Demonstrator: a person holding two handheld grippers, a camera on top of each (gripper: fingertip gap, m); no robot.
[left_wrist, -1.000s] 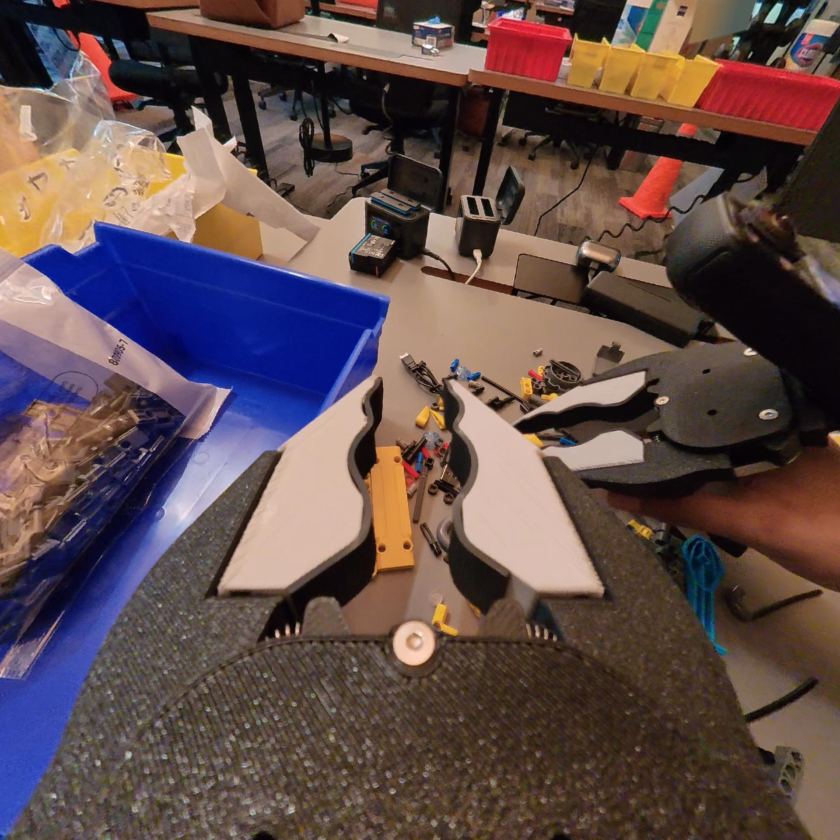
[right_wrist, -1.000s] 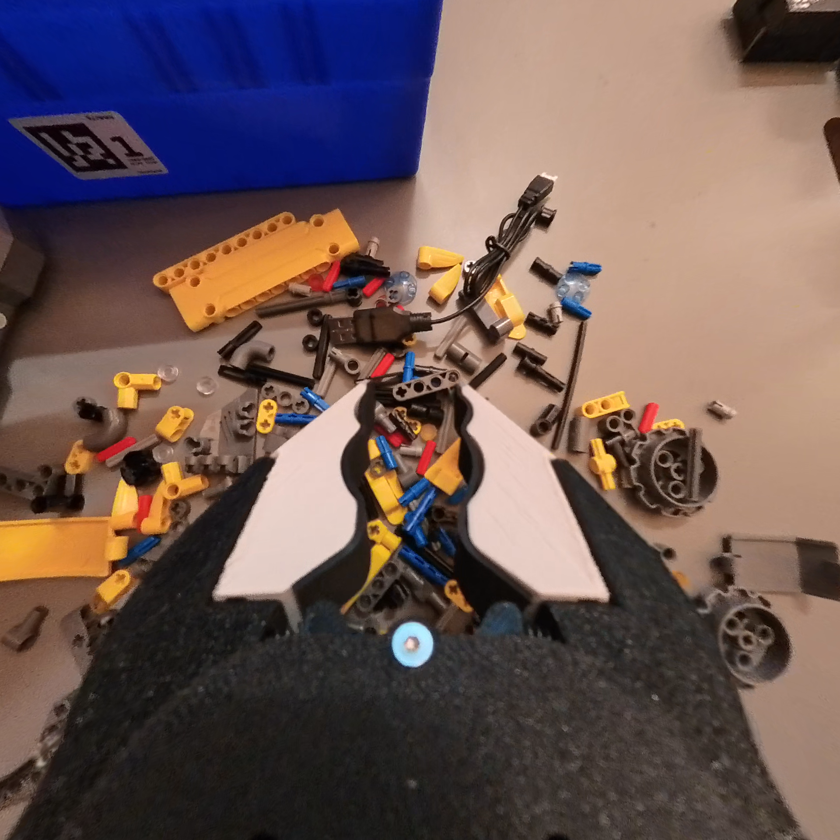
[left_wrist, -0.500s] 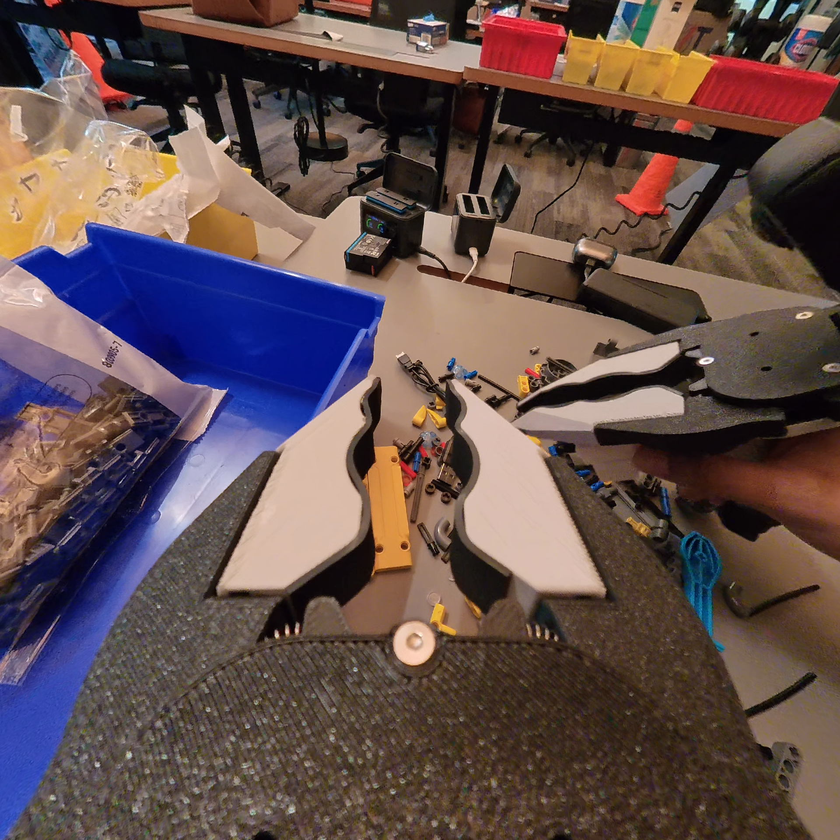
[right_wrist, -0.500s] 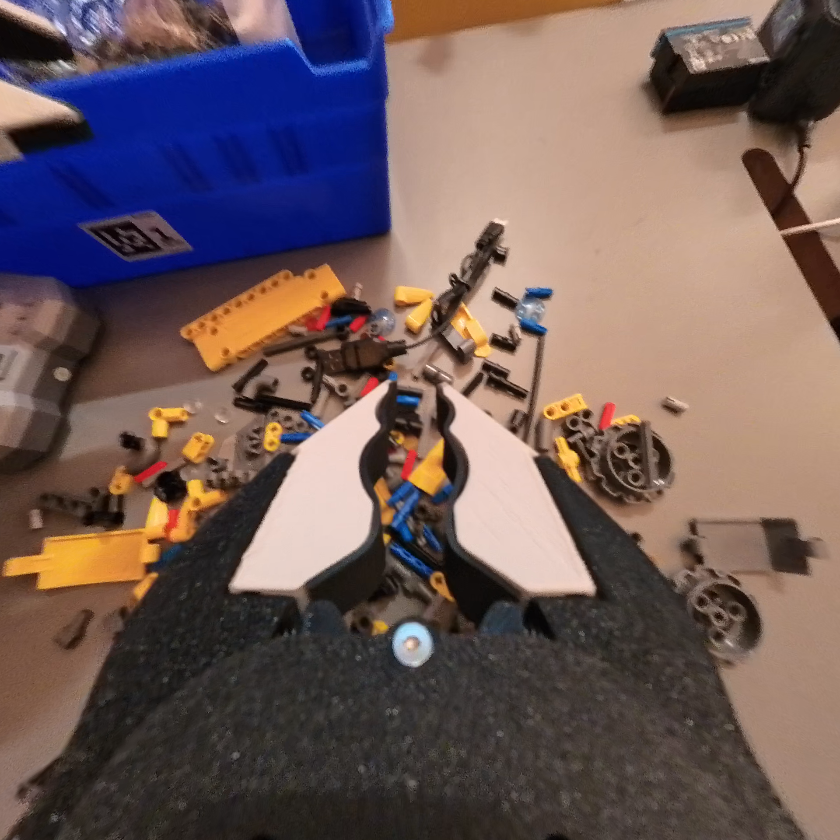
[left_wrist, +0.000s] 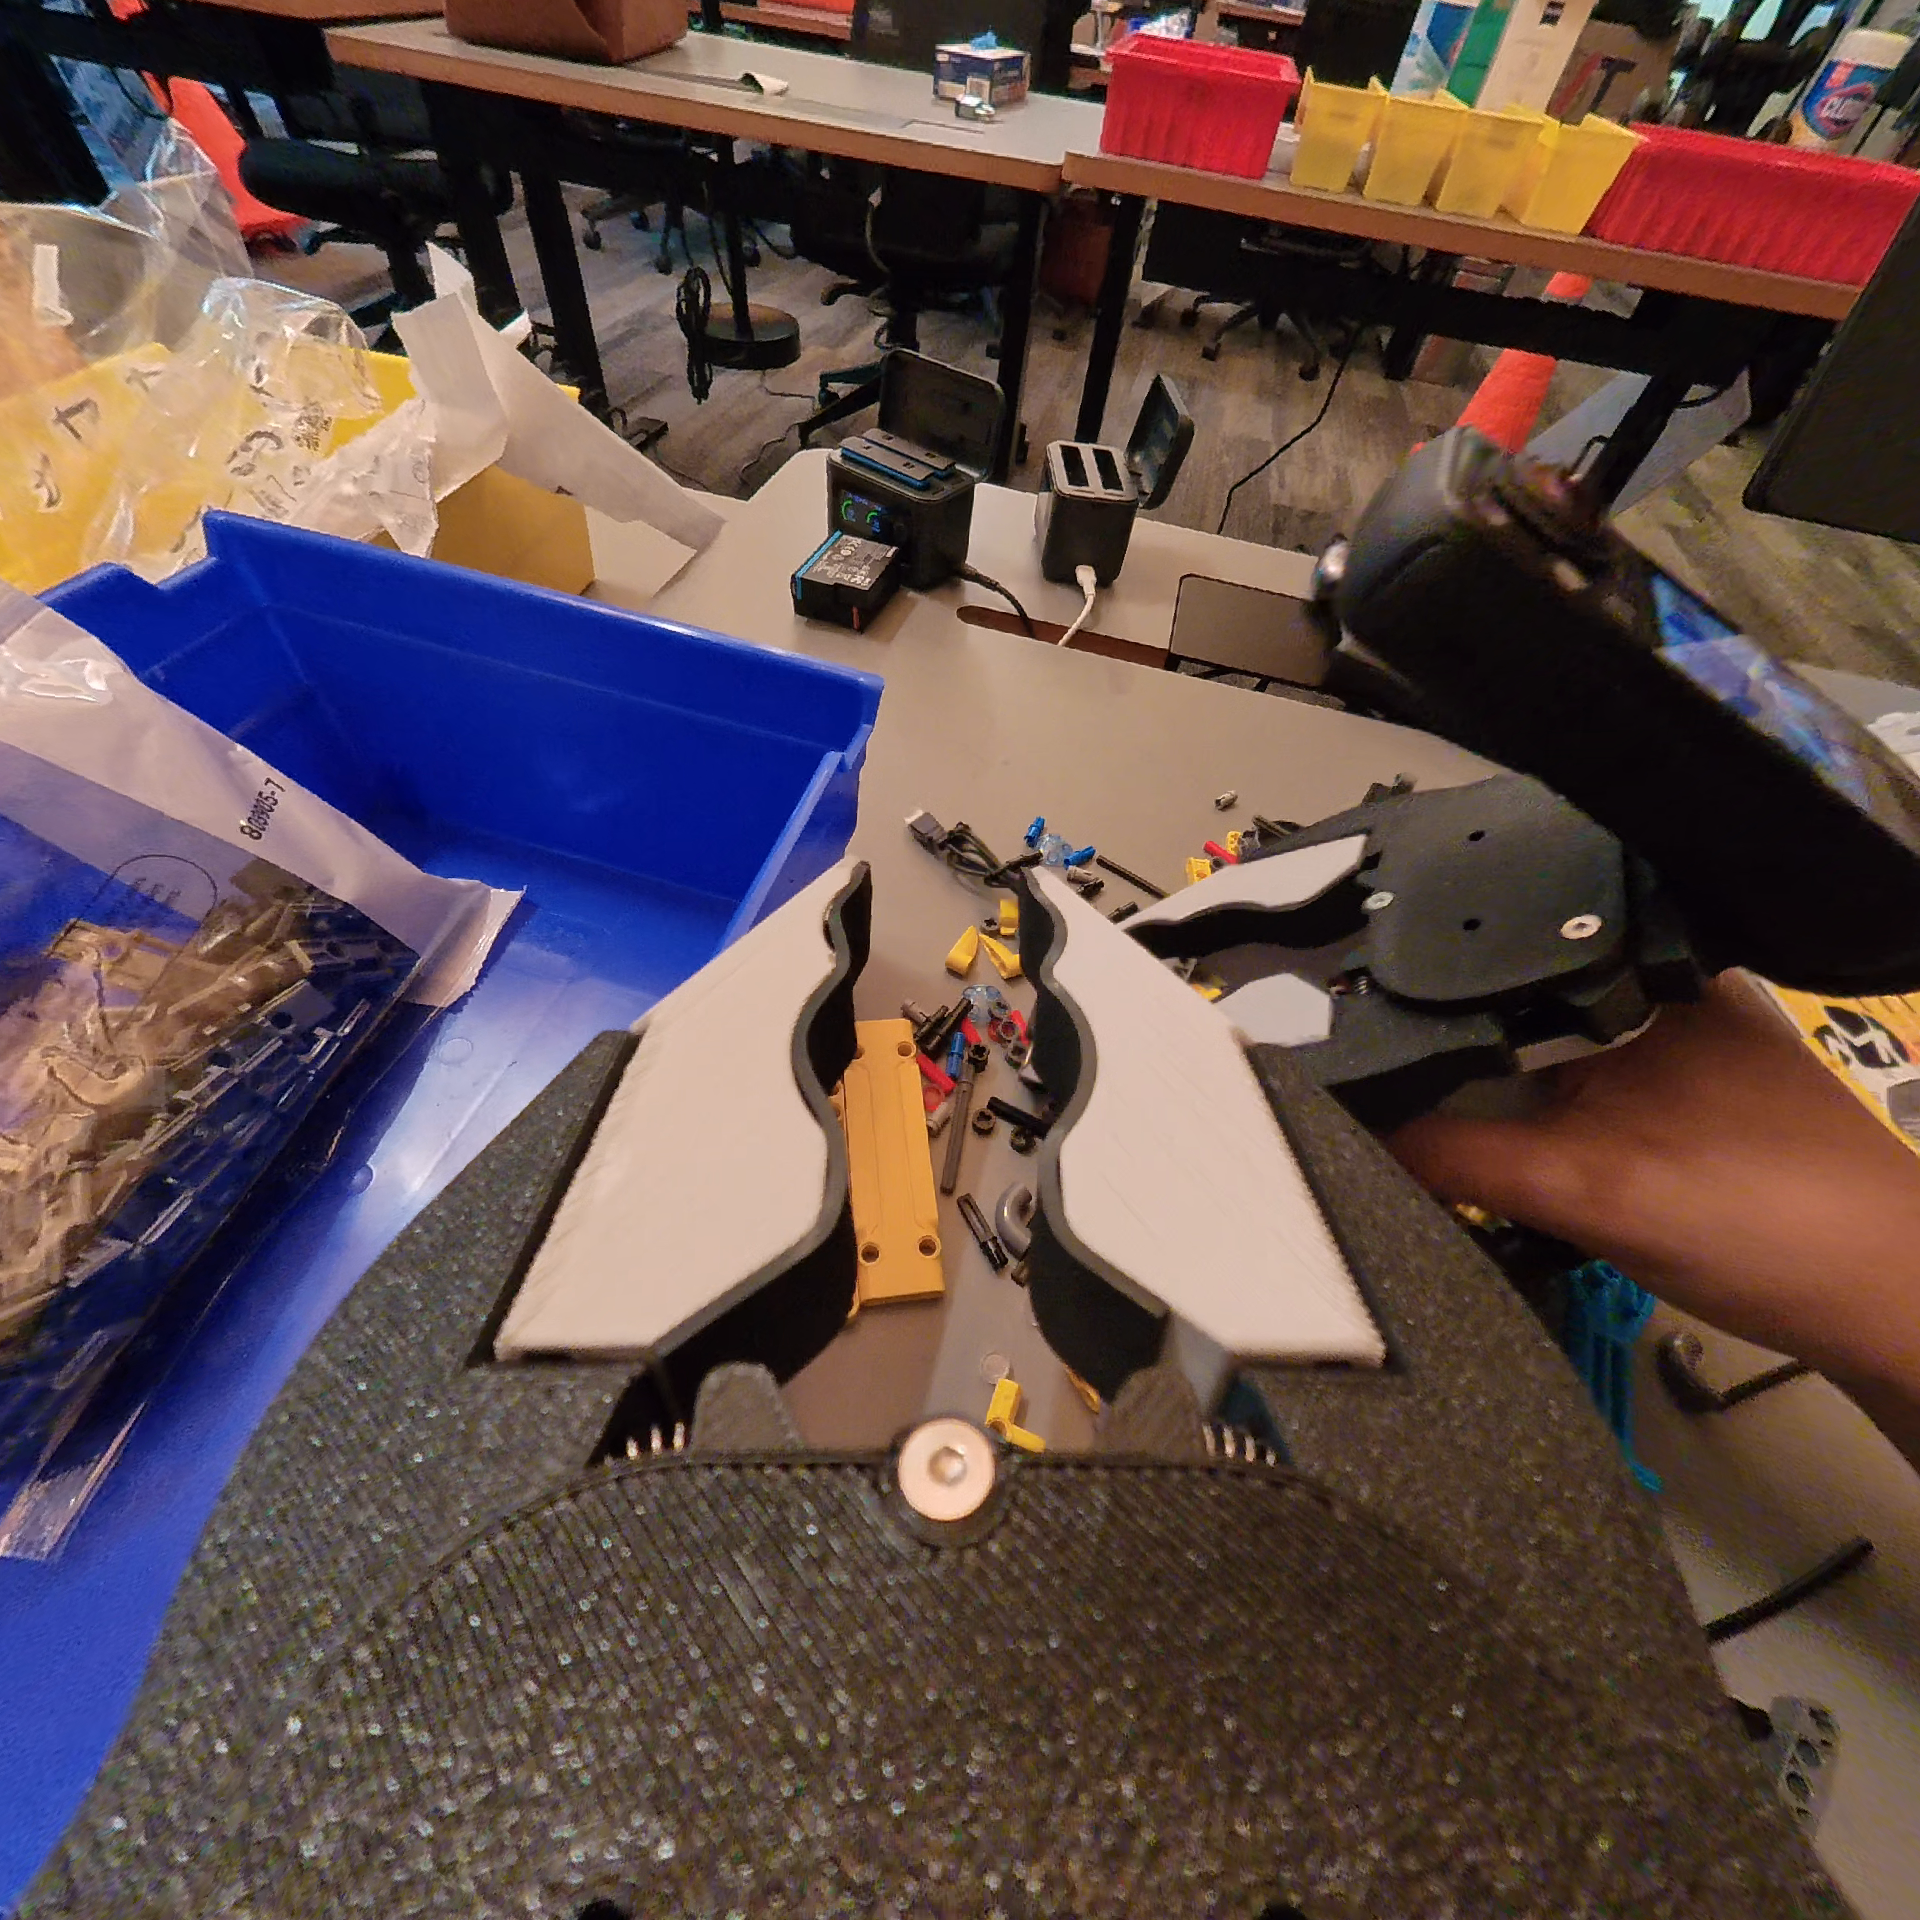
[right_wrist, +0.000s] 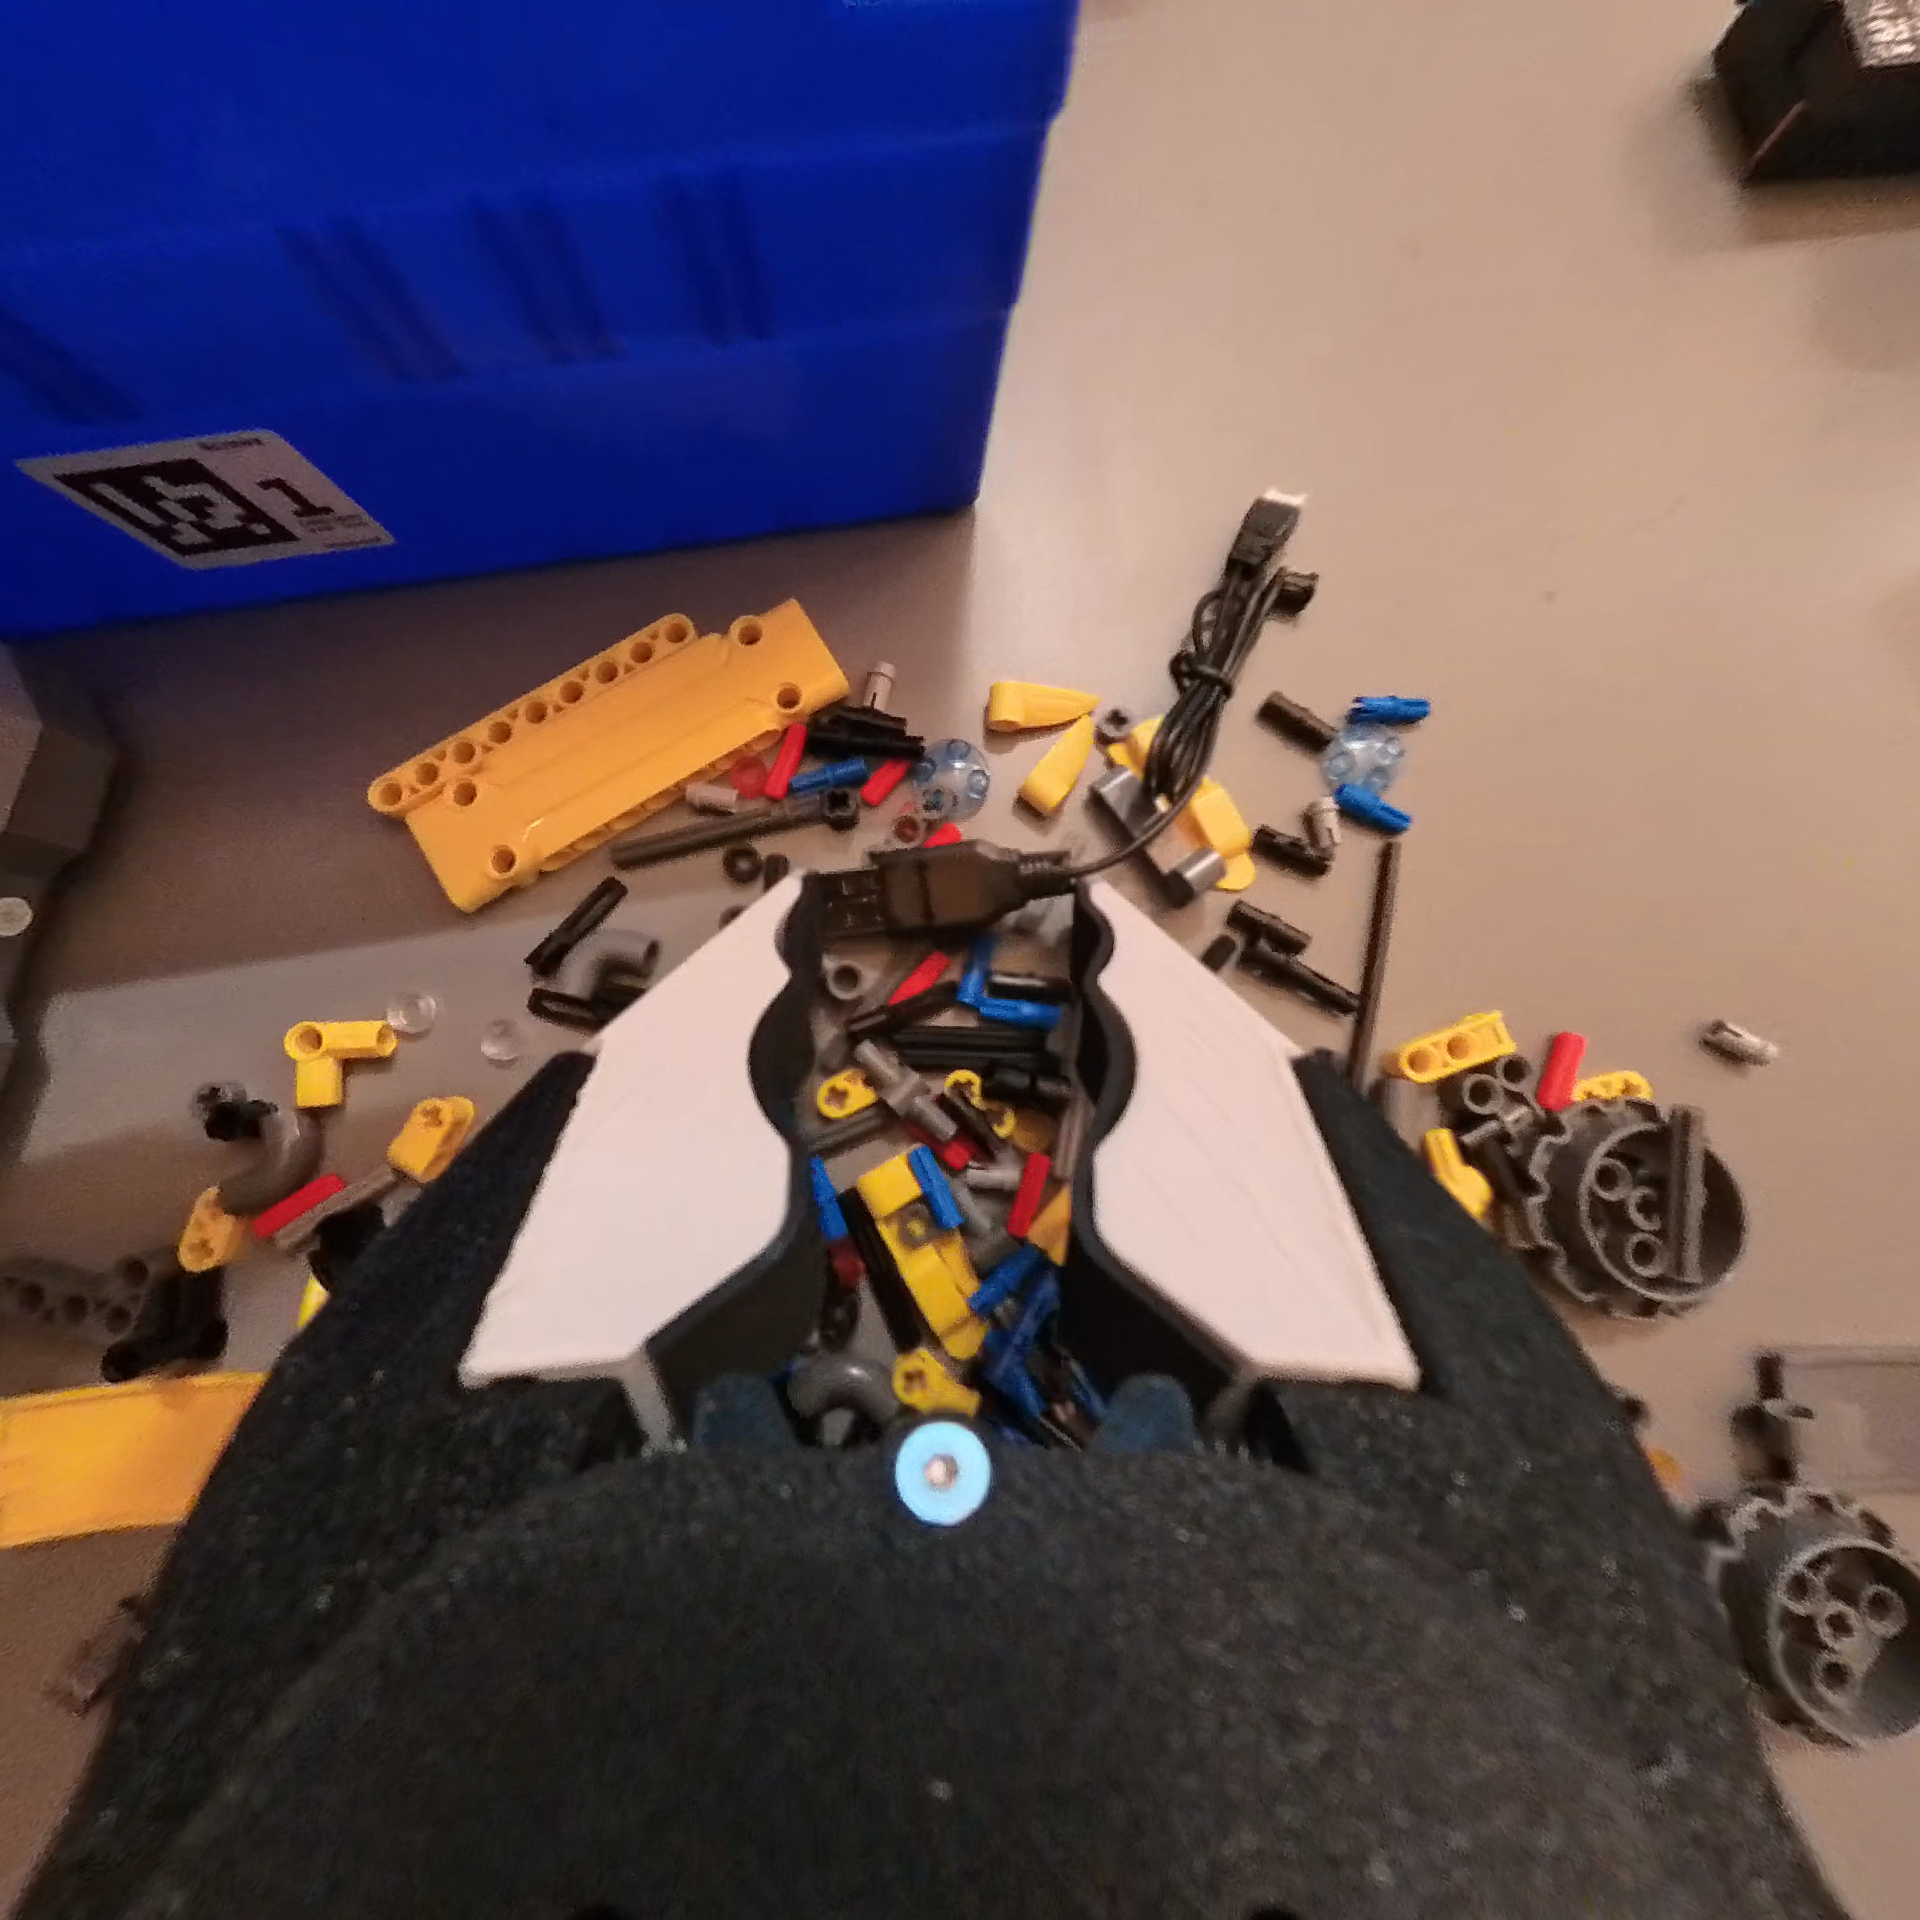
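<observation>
My left claw (left_wrist: 940, 914) hung parted, empty; only its view showed the bagged blue bin (left_wrist: 540, 727) — my right claw (right_wrist: 940, 914) gaped over the black plug (right_wrist: 925, 883).

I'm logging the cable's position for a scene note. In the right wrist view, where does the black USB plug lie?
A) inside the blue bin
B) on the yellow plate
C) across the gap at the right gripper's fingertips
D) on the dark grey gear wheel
C: the black USB plug lies across the gap at the tips of the open right gripper, on the pile of small parts.
</observation>
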